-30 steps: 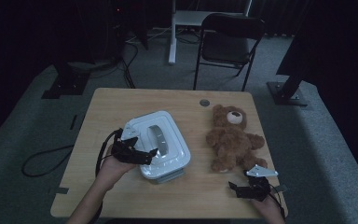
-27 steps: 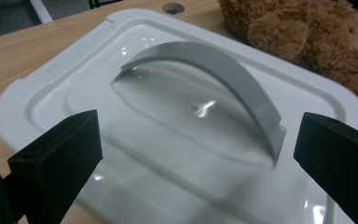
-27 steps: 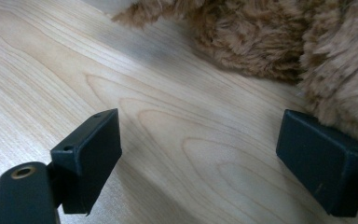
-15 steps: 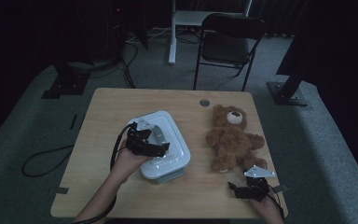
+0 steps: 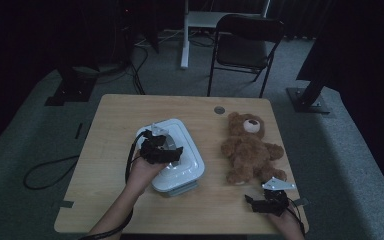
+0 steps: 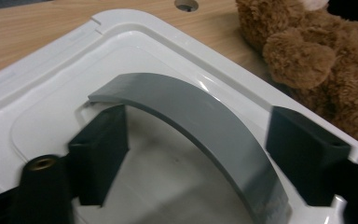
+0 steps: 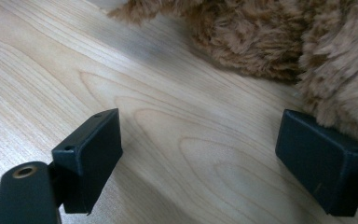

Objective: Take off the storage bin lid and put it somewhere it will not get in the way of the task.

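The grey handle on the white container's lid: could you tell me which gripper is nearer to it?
Left. The left gripper sits over the white container, its fingers either side of the grey handle, not yet pressing it. The right gripper rests open near the table's front edge, beside the teddy bear.

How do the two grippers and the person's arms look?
Both the left gripper and the right gripper are black, with blocky rectangular fingers and a brass-coloured insert near their base. Each carries a grey three-cornered plate and trails a black cable. The forearms are bare, without sleeves.
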A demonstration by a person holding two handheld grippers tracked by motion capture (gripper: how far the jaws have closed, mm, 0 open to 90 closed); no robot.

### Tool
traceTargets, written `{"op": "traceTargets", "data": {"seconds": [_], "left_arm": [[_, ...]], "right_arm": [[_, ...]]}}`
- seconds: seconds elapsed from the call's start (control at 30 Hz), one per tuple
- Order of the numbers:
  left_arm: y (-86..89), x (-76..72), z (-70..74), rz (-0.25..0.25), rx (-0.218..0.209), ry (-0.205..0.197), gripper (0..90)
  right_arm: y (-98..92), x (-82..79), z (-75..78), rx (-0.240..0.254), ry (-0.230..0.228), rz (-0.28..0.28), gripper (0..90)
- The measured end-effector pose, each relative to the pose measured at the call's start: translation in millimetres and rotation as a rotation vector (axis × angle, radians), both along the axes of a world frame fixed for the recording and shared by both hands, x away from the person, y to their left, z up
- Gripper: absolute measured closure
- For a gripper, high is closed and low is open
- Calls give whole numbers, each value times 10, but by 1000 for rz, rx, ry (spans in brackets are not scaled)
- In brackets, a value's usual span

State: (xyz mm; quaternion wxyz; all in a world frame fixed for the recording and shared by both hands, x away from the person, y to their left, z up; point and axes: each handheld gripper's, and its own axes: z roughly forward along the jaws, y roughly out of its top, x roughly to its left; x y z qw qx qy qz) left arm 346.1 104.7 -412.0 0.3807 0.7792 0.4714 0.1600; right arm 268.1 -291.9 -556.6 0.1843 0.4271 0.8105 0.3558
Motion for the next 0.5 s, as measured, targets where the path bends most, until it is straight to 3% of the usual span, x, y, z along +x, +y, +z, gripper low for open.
{"op": "traceTargets", "data": {"seconds": [0.2,0.3,0.4,0.5], "left_arm": [[29,-17,-34,-12,-61,22,357],[49,-26,-35,-34,-99,32,453],[40,-48,-14,-42,-98,20,526],[51,-49,-10,-43,-101,24,534]], "right_arm": [[0,0,0,0,0,0,136],[0,0,0,0,0,0,135],[-3,1,0,3,1,-2,136],[0,0,0,0,1,-2,136]]}}
